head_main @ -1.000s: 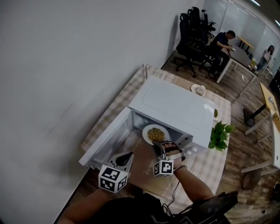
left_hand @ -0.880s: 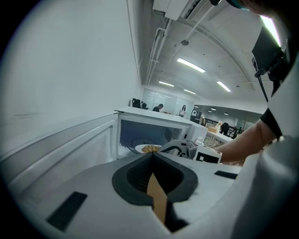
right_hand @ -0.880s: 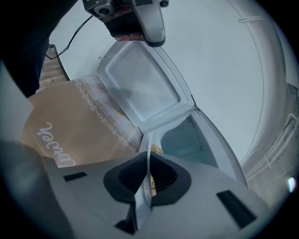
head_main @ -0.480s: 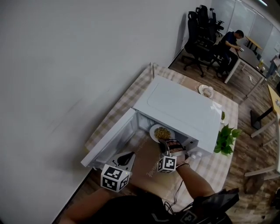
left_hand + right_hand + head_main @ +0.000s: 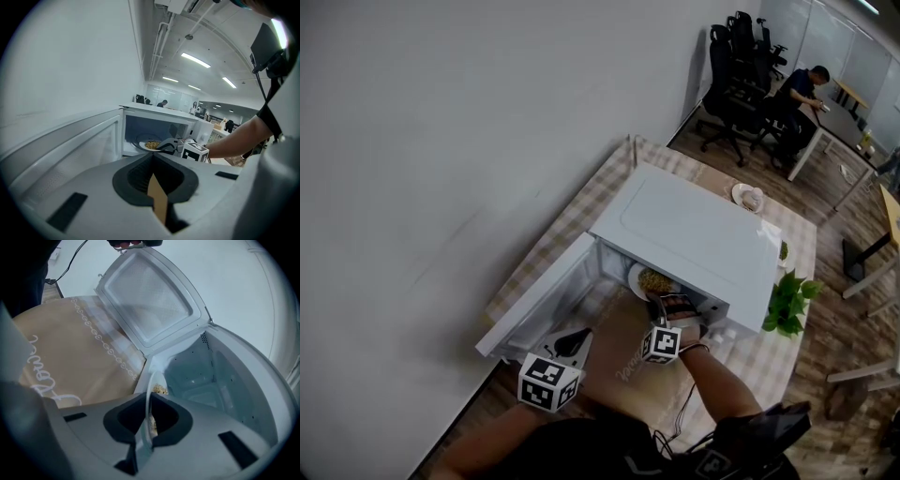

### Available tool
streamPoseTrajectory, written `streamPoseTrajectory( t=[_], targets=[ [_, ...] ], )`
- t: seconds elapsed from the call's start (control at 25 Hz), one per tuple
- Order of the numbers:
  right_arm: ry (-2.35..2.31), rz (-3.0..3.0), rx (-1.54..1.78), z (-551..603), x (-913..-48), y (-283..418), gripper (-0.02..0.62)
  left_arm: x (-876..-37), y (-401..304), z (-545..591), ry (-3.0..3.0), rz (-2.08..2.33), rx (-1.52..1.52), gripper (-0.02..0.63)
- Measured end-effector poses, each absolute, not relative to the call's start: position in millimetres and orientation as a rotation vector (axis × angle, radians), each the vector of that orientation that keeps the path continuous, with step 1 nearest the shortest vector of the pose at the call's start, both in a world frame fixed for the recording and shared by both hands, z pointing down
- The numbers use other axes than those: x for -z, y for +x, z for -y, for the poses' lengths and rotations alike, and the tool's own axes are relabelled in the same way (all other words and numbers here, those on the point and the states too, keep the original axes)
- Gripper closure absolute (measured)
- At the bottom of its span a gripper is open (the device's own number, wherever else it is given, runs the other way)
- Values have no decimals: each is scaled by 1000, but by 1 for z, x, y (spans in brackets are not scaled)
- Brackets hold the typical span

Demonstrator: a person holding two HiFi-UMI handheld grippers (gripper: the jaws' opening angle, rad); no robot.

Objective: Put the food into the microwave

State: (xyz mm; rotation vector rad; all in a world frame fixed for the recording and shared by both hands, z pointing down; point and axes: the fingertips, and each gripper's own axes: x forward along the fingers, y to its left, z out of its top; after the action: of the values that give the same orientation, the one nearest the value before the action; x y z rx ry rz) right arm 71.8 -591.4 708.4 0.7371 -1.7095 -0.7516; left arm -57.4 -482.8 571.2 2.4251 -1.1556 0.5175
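Note:
A white plate of yellowish food sits half inside the cavity of the white microwave, whose door hangs open to the left. My right gripper is shut on the plate's near rim. In the right gripper view the plate runs edge-on between the shut jaws of the right gripper, with the food just beyond and the cavity ahead. My left gripper hovers shut and empty over the mat, near the door. From the left gripper I see the plate at the microwave mouth.
A tan placemat lies before the microwave on a checked tablecloth. A potted plant stands right of the microwave and a small dish behind it. A white wall runs along the left. Office chairs and a seated person are far back.
My right gripper has carried the plate forward, from in front of the opening to partly inside the cavity. The left gripper has barely moved.

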Motion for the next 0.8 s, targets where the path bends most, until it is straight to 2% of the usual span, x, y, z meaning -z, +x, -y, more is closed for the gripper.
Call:
streamPoseTrajectory(
  t=[0.6,0.72,0.8],
  targets=[
    [691,1659,618,600,-734,82,525,-575,-68,474,2390,1188,-509,597],
    [685,1672,606,596,-731,80,474,-574,-68,474,2391,1192,-502,597],
    [692,1689,598,592,-727,79,466,-574,-68,473,2391,1192,-499,597]
  ],
)
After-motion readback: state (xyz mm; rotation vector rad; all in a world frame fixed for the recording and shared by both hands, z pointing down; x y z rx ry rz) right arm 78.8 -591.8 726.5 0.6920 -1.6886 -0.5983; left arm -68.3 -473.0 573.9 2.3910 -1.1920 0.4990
